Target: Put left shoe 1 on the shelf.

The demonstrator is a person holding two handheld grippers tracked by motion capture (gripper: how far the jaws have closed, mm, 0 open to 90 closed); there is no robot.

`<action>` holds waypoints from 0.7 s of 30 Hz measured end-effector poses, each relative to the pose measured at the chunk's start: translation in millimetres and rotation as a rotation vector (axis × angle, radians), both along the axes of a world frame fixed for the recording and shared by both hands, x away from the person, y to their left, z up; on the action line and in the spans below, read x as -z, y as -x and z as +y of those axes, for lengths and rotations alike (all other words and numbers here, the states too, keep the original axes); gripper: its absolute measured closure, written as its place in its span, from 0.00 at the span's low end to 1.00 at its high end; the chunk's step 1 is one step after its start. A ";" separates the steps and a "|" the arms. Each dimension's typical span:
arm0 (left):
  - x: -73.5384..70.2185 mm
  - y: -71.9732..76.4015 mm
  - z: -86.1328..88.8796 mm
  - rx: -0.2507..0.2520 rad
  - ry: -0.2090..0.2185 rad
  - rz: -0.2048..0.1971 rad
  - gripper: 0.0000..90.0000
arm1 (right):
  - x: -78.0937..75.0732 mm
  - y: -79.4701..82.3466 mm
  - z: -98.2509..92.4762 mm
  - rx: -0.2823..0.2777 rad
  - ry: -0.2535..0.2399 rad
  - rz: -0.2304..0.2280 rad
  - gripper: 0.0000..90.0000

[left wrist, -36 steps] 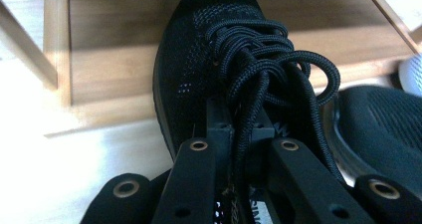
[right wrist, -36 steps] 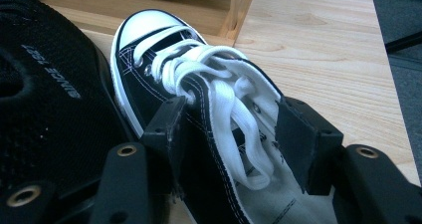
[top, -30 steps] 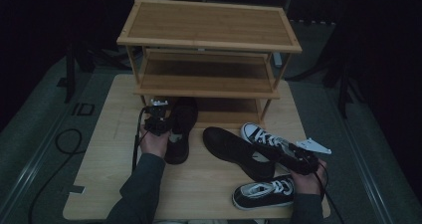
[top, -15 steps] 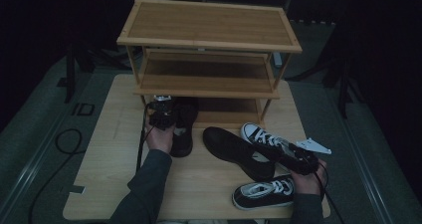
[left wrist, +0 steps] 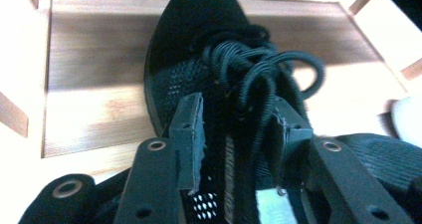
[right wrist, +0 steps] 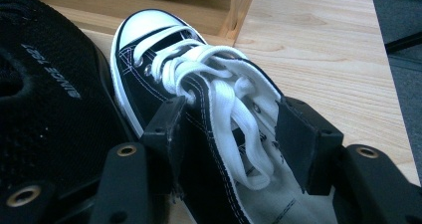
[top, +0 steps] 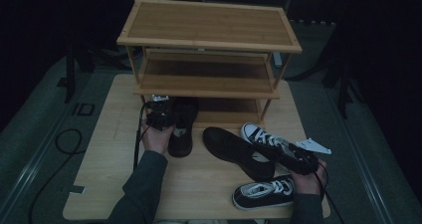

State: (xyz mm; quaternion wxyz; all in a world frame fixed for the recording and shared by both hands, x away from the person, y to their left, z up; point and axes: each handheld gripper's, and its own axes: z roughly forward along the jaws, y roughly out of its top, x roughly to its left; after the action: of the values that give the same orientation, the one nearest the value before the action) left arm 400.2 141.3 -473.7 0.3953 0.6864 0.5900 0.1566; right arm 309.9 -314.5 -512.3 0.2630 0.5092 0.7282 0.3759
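A black mesh shoe point(top: 181, 127) point(left wrist: 199, 40) stands on the table with its toe on the low bottom shelf point(left wrist: 94, 59) of a wooden shoe rack point(top: 209, 25). My left gripper point(top: 160, 113) point(left wrist: 236, 119) has just been opening, and its jaws now stand apart on either side of the shoe's tongue and black laces point(left wrist: 259, 69). A black-and-white high-top sneaker point(top: 261, 139) point(right wrist: 164, 59) sits at the right. My right gripper point(top: 291, 154) point(right wrist: 234, 109) is shut on its collar, one pad on each side.
A second black shoe point(top: 234, 152) point(right wrist: 45, 99) lies on its side between the two hands. Another black-and-white sneaker point(top: 263, 194) rests near the front edge of the wooden table point(top: 109, 184). A rack post point(right wrist: 241, 5) stands just beyond the held sneaker.
My left hand has shifted slightly beside the black shoe at the rack's foot. The right hand and its sneaker have stayed where they were.
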 end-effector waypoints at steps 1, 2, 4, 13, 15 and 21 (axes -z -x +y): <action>-1.6 1.5 0.6 0.005 0.000 -0.002 0.68 | 0.0 0.0 0.0 0.000 0.000 0.000 0.51; -4.0 4.4 1.2 0.012 0.002 -0.006 0.67 | 0.0 0.1 0.0 0.000 0.000 0.000 0.51; -7.9 9.2 2.3 0.033 -0.007 -0.014 0.67 | 0.0 0.1 0.1 0.000 0.001 0.000 0.51; -16.3 27.6 16.0 0.092 0.013 -0.049 0.83 | 0.0 0.1 0.3 0.000 0.002 0.000 0.51; -16.9 32.6 19.3 0.100 0.017 -0.050 0.88 | 0.1 0.1 0.3 0.000 0.003 -0.001 0.50; -20.0 50.3 27.0 0.099 0.006 -0.072 1.00 | 0.1 0.1 0.5 0.001 0.005 0.000 0.50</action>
State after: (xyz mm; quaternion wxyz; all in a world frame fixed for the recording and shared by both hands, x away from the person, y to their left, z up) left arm 349.9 168.3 -453.7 0.4258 0.7074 0.5411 0.1597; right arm 309.8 -314.0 -512.3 0.2643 0.5089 0.7290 0.3739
